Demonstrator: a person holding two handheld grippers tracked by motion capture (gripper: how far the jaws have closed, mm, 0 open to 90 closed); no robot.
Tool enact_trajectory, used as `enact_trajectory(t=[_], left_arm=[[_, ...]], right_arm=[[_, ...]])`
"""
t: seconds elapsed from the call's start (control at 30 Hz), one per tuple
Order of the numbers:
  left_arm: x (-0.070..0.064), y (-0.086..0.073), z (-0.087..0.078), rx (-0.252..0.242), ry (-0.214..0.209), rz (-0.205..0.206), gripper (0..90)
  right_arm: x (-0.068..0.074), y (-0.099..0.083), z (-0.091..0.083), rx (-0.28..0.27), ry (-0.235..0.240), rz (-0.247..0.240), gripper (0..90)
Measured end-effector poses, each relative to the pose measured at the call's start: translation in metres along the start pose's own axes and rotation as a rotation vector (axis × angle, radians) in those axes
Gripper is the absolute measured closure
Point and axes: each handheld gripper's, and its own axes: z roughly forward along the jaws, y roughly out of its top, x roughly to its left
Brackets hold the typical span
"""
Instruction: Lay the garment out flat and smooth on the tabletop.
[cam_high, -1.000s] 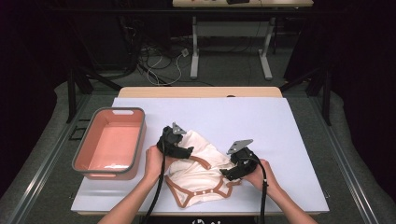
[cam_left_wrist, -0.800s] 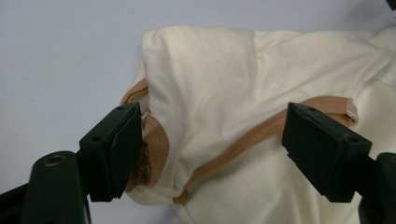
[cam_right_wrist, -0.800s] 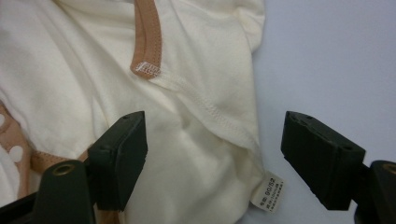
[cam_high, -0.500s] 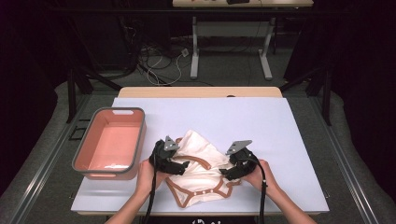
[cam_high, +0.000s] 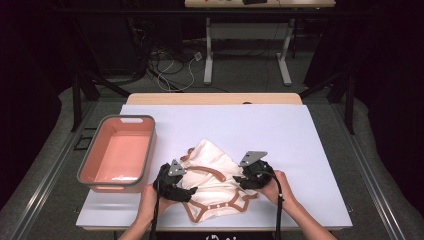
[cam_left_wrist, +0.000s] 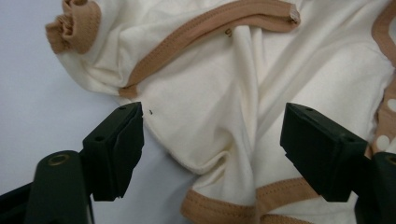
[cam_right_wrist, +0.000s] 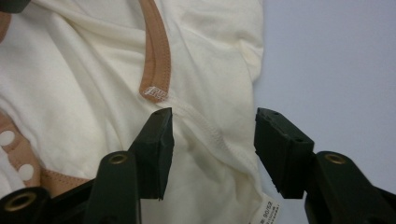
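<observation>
Bodysuit (cam_high: 215, 182) between open left tongs (cam_left_wrist: 212, 149), right tongs (cam_right_wrist: 212, 149).

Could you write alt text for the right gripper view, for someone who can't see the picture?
Two black jaws of the right gripper stand open over the edge of a cream cotton baby garment with tan trim, which lies crumpled on a pale lilac table. A small white label sticks out at the garment's hem.

Soft matt cotton-like garment (cam_left_wrist: 224, 107) lies on the smooth matt table (cam_high: 280, 130).
</observation>
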Motion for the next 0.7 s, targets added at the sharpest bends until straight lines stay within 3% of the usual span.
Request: enact_trajectory(t=[0.1,0.27,0.3,0.47,0.6,0.7], left_arm=[[-0.001,-0.003,0.0,0.003,-0.023,-0.007,25.1],[-0.003,-0.006,-0.002,0.006,-0.033,0.018,32.4],[-0.003,-0.006,-0.002,0.006,-0.037,0.018,38.9],[-0.004,-0.009,0.002,0.017,-0.036,0.027,47.4],[-0.004,-0.009,0.003,0.013,-0.03,0.033,48.3],[-0.004,-0.009,0.004,0.014,-0.03,0.036,53.6]], right_arm=[[0.003,0.004,0.002,-0.01,0.0,-0.01,54.2],[0.008,0.012,0.005,-0.018,0.013,-0.031,53.2],[0.011,0.017,0.008,-0.008,0.024,-0.036,47.5],[0.02,0.026,0.022,0.04,0.054,-0.086,45.2],[0.023,0.029,0.032,0.077,0.049,-0.132,52.2],[0.022,0.025,0.041,0.071,0.061,-0.106,63.4]])
